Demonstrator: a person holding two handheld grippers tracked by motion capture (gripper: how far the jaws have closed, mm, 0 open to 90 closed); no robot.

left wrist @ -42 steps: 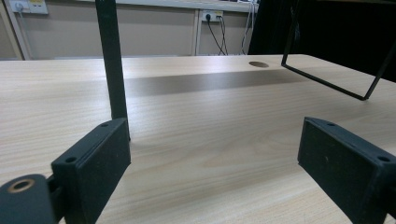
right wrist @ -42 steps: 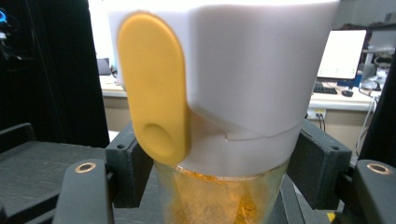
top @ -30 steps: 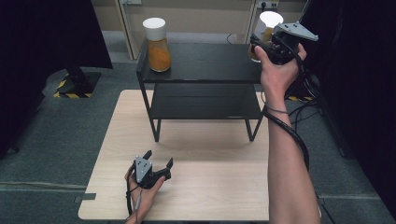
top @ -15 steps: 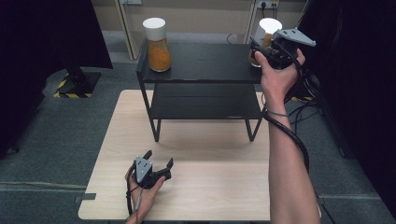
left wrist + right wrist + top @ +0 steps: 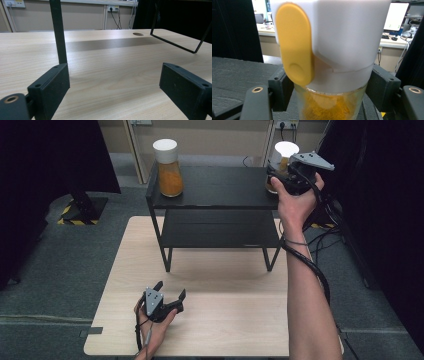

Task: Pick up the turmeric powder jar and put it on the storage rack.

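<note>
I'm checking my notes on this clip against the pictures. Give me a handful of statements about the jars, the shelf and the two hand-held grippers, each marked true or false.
1. Two jars with white lids stand on the top level of the black shelf. True: the left jar and the right jar.
2. The right hand-held gripper has its jaws on either side of the right jar. True.
3. The left hand-held gripper grips the left jar. False: it rests low on the wooden table, jaws apart, nothing between them.
4. The shelf's lower level holds a third jar. False: nothing shows on it.
5. The right jar's lid has a blue tab. False: the tab is yellow.
</note>
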